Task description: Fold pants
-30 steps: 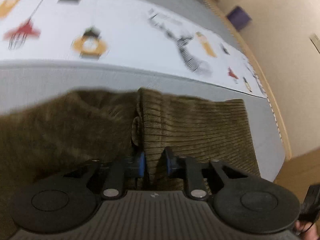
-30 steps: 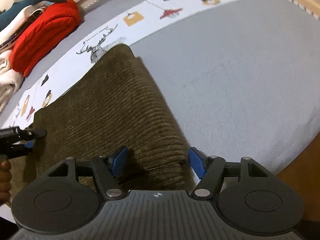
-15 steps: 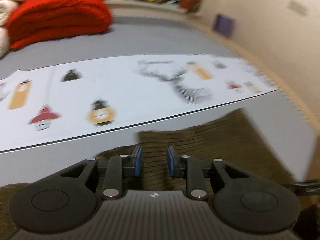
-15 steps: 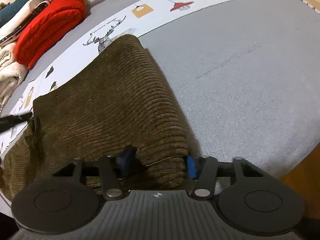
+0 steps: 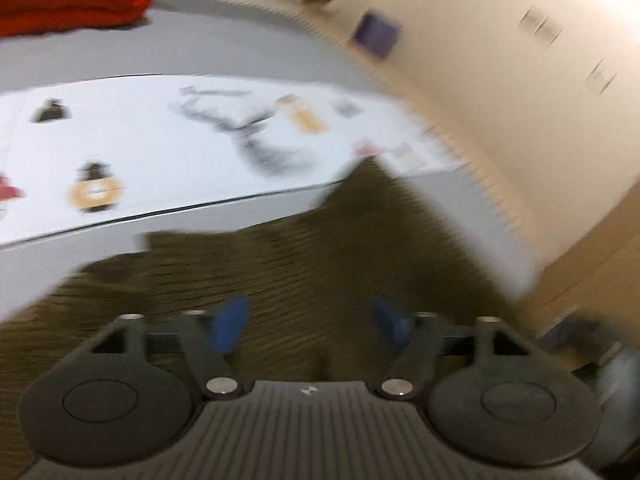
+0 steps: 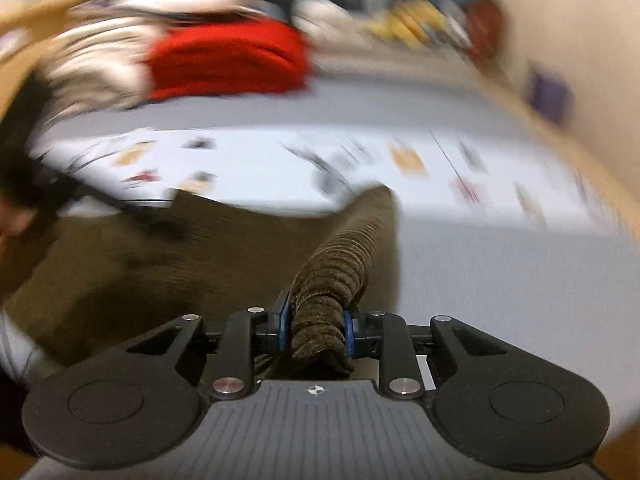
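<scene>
Corduroy pants (image 6: 224, 256), olive-brown with fine raised ribs, lie on a grey bed sheet (image 6: 500, 280) of a flat, close weave. We note that the right gripper (image 6: 315, 330) has its blue-padded fingers (image 6: 283, 320) drawn in tight on a thick, rolled bunch of the ribbed cloth, which rises from the jaws as a rounded ridge and runs away toward a far corner of the garment. The rest of the fabric spreads out flat to the left of that ridge.

In the left wrist view we find the left gripper (image 5: 312, 326) with its jaws spread wide and nothing between them; its blue pads (image 5: 230, 326) hang over the pants (image 5: 320, 248), and we cannot tell whether they touch the cloth, since the frame is heavily smeared. The garment here shows as a broad brown sheet with one pointed corner toward the far right, near the edge of the sheet.

Beyond the pants a white printed strip (image 5: 180, 140) crosses the bed, carrying small coloured figures and a dark antlered shape, probably a deer, though the blur prevents certainty. A red, thickly folded textile (image 6: 228, 60) with a soft knitted look sits at the far side of the bed, beside pale folded fabrics (image 6: 100, 64). A cream wall (image 5: 500, 60) bounds the right side, and a small purple square object (image 5: 376, 34) stands against it.
</scene>
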### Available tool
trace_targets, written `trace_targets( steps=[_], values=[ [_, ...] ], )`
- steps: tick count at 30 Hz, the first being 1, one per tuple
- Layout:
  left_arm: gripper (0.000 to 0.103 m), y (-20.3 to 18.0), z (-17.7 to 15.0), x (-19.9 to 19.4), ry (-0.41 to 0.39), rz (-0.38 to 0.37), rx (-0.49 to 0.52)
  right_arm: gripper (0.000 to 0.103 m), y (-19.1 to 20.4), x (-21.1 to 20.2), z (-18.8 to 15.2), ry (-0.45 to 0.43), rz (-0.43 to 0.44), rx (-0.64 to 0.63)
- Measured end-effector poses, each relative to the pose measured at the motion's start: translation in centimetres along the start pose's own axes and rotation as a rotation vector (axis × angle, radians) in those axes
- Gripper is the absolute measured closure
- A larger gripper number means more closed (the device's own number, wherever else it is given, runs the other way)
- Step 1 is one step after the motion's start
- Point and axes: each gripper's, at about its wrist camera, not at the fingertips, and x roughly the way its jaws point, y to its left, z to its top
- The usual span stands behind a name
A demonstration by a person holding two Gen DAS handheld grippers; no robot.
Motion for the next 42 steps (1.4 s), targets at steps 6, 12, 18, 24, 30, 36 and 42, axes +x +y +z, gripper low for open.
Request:
trace_targets(
  steps=[6,12,18,24,30,36,42],
  values=[
    [0.008,-2.4,1.2,-0.4,0.003,-0.15,-0.091,0.078,7.7,-0.6,0.2,-0.067,0.136,-0.335],
    [0.082,0.4,0.5,1.8,0.151,0.191,-0.068,0.077,10.3,-0.2,0.6,-0.056,0.185,-0.42],
    [0.084,2.4,0.7,-3.4,0.088,0.272,-0.021,0.063,9.2,-0.6,2.6,0.036,0.49,-0.249],
    [0.084,8.5,-0.8,-12.8,0.017,0.422,-0.096,0.043,6.7,0.9,5.5,0.06,0.6,0.053],
    [0.081,16.5,-4.1,-20.8,0.023,0.605,-0.253,0.035,7.4,6.8,5.6,0.197,0.421,0.169],
    [0.016,21.9,-5.8,-26.0,-0.041,0.642,-0.431,0.034,8.8,11.3,4.7,0.34,0.437,0.327],
    [0.012,24.0,-7.1,-22.6,0.087,0.578,-0.509,0.029,11.1,14.6,3.9,0.449,0.374,0.434]
  ],
)
